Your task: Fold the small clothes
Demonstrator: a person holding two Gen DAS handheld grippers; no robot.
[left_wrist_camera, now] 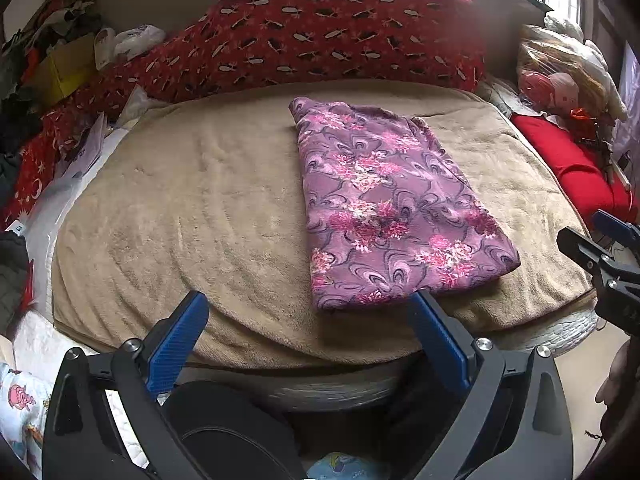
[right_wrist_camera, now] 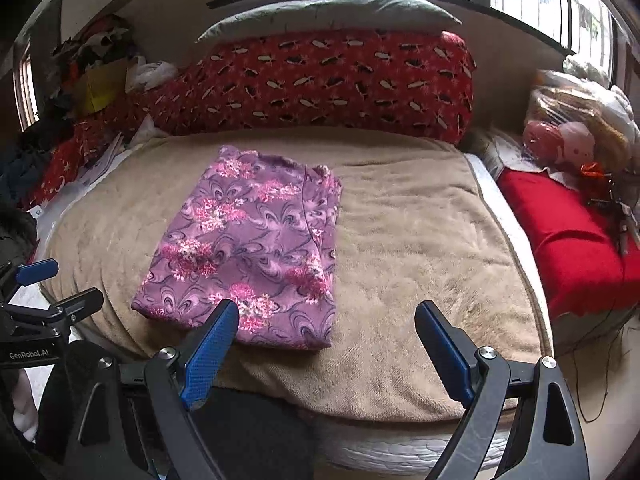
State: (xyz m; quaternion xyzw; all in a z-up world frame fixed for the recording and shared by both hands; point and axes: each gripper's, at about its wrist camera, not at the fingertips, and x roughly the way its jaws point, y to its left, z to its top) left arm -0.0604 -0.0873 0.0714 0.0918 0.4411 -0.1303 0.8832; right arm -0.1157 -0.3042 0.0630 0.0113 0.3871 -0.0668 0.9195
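A: Nearest, what do the wrist views give?

B: The left gripper (left_wrist_camera: 308, 312), black frame with blue ribbed pads, jaws wide apart and holding nothing. The right gripper (right_wrist_camera: 326, 320) is the same build, also spread and empty.

A: And the garment?

B: A folded purple floral garment (left_wrist_camera: 392, 208), soft knit by the look, lies flat as a long rectangle on the tan fleece blanket (left_wrist_camera: 192, 208). In the left view it sits at about one o'clock, its near hem just beyond the right finger. In the right view it (right_wrist_camera: 248, 248) lies at eleven o'clock, its near edge behind the left finger.

A: Farther back?

B: A plump red patterned bolster (right_wrist_camera: 328, 80) runs along twelve o'clock, a grey pillow (right_wrist_camera: 332, 12) stacked on it. At three o'clock, a smooth red cloth (right_wrist_camera: 568, 240) on the bed's edge.
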